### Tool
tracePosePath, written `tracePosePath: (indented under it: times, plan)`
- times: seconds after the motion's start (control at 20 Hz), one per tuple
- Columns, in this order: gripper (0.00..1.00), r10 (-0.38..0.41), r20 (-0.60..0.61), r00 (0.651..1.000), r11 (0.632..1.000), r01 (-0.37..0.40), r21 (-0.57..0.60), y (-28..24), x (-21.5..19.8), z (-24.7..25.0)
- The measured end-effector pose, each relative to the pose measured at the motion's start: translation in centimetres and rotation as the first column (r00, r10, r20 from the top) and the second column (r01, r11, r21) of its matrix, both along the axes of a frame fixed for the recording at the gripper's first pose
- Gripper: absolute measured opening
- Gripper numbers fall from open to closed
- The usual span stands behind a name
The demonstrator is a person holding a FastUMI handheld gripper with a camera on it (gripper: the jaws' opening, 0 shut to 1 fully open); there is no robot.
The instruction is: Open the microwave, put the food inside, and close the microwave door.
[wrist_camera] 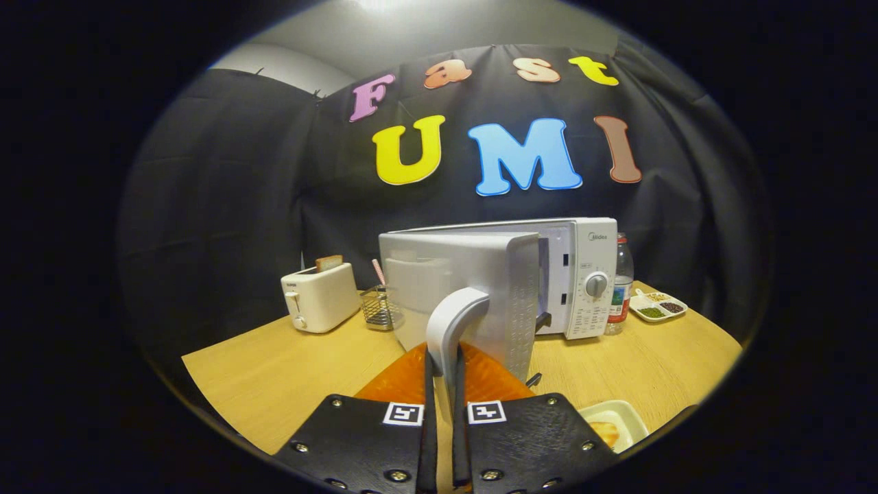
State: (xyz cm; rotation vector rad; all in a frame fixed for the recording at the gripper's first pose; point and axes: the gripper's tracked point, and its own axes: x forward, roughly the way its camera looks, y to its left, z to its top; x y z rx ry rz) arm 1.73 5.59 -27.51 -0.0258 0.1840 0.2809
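Tabletop (288, 370): tongs (444, 384) clamp microwave door handle (453, 322).

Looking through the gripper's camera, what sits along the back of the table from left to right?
Toaster → wire basket → microwave, its door swung open with the hand-held gripper shut on the door handle → bottle → divided dish.

Glossy plastic microwave (583, 274) and toaster (321, 296), wire-mesh metal basket (379, 309), matt wood-look table (274, 370).
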Motion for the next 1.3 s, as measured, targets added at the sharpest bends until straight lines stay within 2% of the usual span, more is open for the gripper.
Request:
tracePosePath:
  times: [0.25, 0.5, 0.85, 1.1, 1.25, 1.3]
  plan:
    - [0.09, 0.029, -0.015, 0.999, 0.998, -0.029, 0.047, 4.7, -2.1, -0.4]
    - [0.09, -0.097, 0.03, 0.995, 0.995, 0.096, 0.033, 8.4, -3.2, -0.6]
    - [0.09, -0.191, 0.114, 0.975, 0.979, 0.198, -0.047, 13.5, -3.9, -1.1]
    - [0.09, -0.194, 0.086, 0.977, 0.98, 0.198, -0.037, 13.4, -4.2, -1.2]
    - [0.11, -0.155, 0.07, 0.985, 0.987, 0.158, -0.036, 13.6, -5.2, -1.1]
    - [0.14, -0.114, 0.067, 0.991, 0.992, 0.117, -0.041, 14.3, -5.6, -1.3]
